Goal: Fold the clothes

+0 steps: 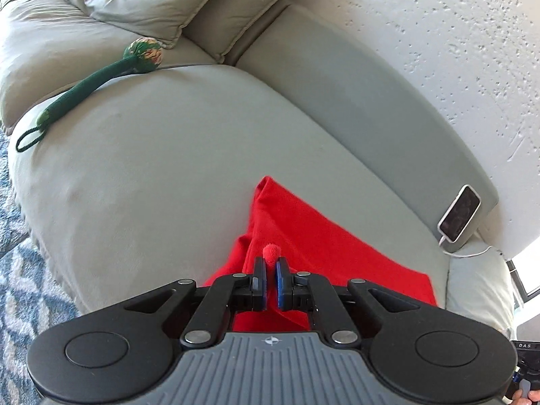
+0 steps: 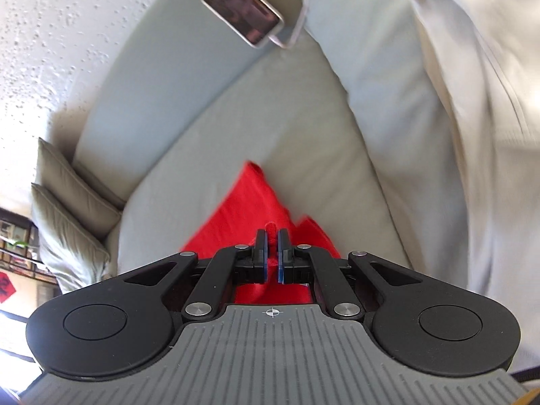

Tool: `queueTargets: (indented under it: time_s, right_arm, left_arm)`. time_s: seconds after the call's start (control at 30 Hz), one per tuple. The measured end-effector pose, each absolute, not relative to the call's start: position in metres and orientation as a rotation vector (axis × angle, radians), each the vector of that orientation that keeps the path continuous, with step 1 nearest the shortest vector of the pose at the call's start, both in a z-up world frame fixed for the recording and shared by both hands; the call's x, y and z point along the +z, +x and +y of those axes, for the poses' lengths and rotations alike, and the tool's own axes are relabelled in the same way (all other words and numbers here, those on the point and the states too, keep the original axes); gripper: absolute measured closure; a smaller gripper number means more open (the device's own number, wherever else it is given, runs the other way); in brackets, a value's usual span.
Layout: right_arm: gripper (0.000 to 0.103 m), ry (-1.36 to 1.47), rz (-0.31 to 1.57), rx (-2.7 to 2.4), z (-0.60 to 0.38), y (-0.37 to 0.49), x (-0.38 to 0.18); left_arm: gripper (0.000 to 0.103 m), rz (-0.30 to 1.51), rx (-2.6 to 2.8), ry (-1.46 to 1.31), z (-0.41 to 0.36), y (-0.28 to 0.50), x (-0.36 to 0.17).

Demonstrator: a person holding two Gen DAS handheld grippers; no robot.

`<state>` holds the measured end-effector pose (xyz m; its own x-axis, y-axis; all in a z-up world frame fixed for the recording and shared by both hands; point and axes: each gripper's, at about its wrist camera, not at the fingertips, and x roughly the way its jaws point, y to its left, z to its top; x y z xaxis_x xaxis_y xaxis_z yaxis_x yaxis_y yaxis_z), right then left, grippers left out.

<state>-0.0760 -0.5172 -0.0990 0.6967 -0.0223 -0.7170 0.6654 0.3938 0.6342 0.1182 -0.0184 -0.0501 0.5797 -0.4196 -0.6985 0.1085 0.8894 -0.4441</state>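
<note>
Left tongs [image 1: 271, 263] clenched on a small pinch of red garment [image 1: 303, 236]; right tongs [image 2: 271, 236] likewise clamped on a fold of the same cloth. Garment draped over the sofa seat [image 1: 152, 175], trailing toward the back edge near the phone [image 1: 459, 213]. Thin bites only: likely to slip out under a hard tug. Uneven pull could skew the fold. Trailing corner might sweep the phone or its cable off the ledge.

Bright daylight flooded both fisheye views, blowing out a window [image 2: 10, 320] at the right-wrist frame's left edge; that view was motion-blurred, while straight edges bowed toward the rims.
</note>
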Motion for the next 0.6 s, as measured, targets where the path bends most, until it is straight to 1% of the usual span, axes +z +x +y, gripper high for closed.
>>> queueTargets:
  time_s: [0.1,0.3,0.37,0.4,0.43,0.47,0.5,0.53,0.57,0.6]
  right_arm:
    - [0.098,1.076,0.713,-0.494,-0.506,-0.084,-0.112]
    - [0.098,1.045,0.7,-0.489,-0.497,-0.096,-0.113]
    - [0.098,1.034,0.708,-0.483,-0.495,-0.098,-0.112]
    - [0.093,1.029,0.719,-0.475,-0.495,-0.099,-0.111]
    - [0.089,1.027,0.738,-0.471,-0.494,-0.101,-0.11]
    - [0.084,1.032,0.756,-0.475,-0.494,-0.105,-0.107]
    - [0.068,1.038,0.762,-0.483,-0.494,-0.111,-0.103]
    - [0.058,1.037,0.76,-0.494,-0.492,-0.117,-0.098]
    - [0.058,1.02,0.743,-0.509,-0.49,-0.124,-0.091]
    - [0.058,1.0,0.729,-0.523,-0.487,-0.13,-0.082]
  left_arm:
    - [0.098,0.911,-0.295,-0.358,-0.014,0.112,-0.052]
    - [0.097,0.942,-0.272,-0.268,-0.017,0.104,-0.055]
    - [0.095,0.968,-0.265,-0.233,-0.015,0.101,-0.057]
    - [0.089,0.986,-0.265,-0.219,-0.012,0.099,-0.056]
    - [0.086,1.004,-0.266,-0.205,-0.009,0.096,-0.054]
    - [0.079,1.013,-0.268,-0.208,-0.003,0.092,-0.05]
    - [0.076,1.002,-0.282,-0.235,0.005,0.086,-0.043]
    - [0.074,0.973,-0.308,-0.274,0.013,0.078,-0.035]
    - [0.071,0.937,-0.333,-0.308,0.02,0.073,-0.027]
    - [0.071,0.902,-0.362,-0.324,0.02,0.07,-0.019]
